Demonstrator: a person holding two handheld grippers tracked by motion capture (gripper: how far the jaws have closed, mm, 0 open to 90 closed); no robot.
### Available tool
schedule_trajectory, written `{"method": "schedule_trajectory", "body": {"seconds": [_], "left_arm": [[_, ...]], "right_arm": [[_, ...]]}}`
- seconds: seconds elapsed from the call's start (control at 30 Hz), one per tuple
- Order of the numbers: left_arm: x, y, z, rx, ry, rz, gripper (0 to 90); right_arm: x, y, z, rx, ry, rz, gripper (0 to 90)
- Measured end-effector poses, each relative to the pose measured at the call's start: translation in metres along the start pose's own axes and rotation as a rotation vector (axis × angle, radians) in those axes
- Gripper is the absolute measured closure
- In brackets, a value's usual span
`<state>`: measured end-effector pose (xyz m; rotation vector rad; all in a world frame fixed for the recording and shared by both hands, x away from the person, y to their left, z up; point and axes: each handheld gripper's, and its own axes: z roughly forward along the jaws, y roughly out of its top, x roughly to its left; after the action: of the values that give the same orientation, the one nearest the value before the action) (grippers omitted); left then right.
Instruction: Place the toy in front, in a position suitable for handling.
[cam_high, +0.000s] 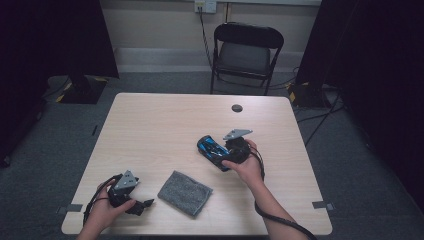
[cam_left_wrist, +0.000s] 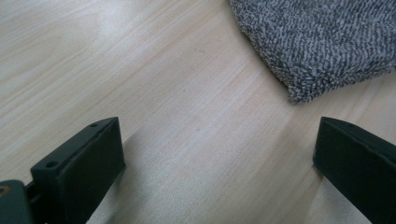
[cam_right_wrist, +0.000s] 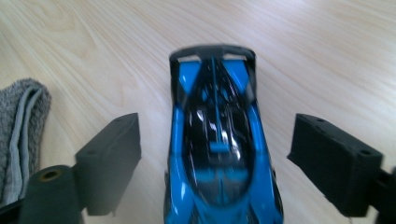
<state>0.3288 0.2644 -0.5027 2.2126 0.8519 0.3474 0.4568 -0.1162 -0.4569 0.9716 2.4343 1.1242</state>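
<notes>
Lab/recording rm: black drapes (cam_high: 60, 35) at 10 & 2 o'clock, grey carpet (cam_high: 165, 82), black folding metal chair (cam_high: 246, 50) at 12, light wood-top table (cam_high: 165, 125).

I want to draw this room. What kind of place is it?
Probably a small recording room or lab. A bare wooden table stands on grey carpet, with a folding chair behind it, dark curtains at the sides and cables on the floor.

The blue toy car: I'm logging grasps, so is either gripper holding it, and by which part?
Nothing is held. The right gripper is open with its jaws standing clear on either side of the blue toy car; the left gripper is open over bare table.
</notes>
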Motion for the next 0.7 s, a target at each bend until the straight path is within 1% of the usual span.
{"method": "schedule_trajectory", "body": {"seconds": [0.03, 0.1, 0.2, 0.27, 0.33, 0.37, 0.43, 0.47, 0.5, 0.57, 0.63, 0.67, 0.7], "left_arm": [[0.000, 0.000, 0.000, 0.000, 0.000, 0.000, 1.2], [0.000, 0.000, 0.000, -0.002, 0.000, -0.002, 1.2], [0.000, 0.000, 0.000, -0.002, 0.001, -0.002, 1.2], [0.000, 0.000, 0.000, 0.000, 0.000, 0.000, 1.2], [0.000, 0.000, 0.000, -0.002, 0.000, -0.002, 1.2], [0.000, 0.000, 0.000, 0.000, 0.000, 0.000, 1.2], [0.000, 0.000, 0.000, -0.001, 0.001, -0.001, 1.2], [0.000, 0.000, 0.000, 0.000, 0.001, 0.000, 1.2], [0.000, 0.000, 0.000, 0.000, 0.000, -0.001, 1.2], [0.000, 0.000, 0.000, -0.001, 0.000, -0.002, 1.2], [0.000, 0.000, 0.000, 0.000, -0.001, -0.001, 1.1], [0.000, 0.000, 0.000, 0.000, -0.001, -0.001, 1.1], [0.000, 0.000, 0.000, 0.000, -0.001, -0.001, 1.1]], "right_arm": [[-0.001, -0.005, -0.003, -0.002, 0.003, 0.006, 14.3], [-0.003, -0.014, -0.010, -0.017, -0.007, -0.006, 14.4], [-0.005, -0.027, -0.017, -0.007, 0.004, -0.002, 14.3], [-0.005, -0.035, -0.019, -0.004, -0.001, -0.001, 14.3], [-0.006, -0.039, -0.020, -0.003, -0.001, 0.003, 14.3], [-0.007, -0.046, -0.018, 0.000, 0.004, 0.004, 14.3], [-0.007, -0.048, -0.017, 0.009, -0.003, -0.001, 14.2], [-0.007, -0.051, -0.014, 0.016, -0.011, -0.002, 14.2], [-0.007, -0.052, -0.012, 0.015, -0.001, 0.001, 14.2], [-0.007, -0.051, -0.009, 0.010, 0.002, 0.003, 14.3], [-0.007, -0.050, -0.005, 0.023, 0.013, -0.008, 14.3], [-0.007, -0.050, -0.003, 0.025, 0.028, 0.001, 14.4], [-0.007, -0.049, -0.002, 0.029, 0.031, 0.004, 14.3]]}}
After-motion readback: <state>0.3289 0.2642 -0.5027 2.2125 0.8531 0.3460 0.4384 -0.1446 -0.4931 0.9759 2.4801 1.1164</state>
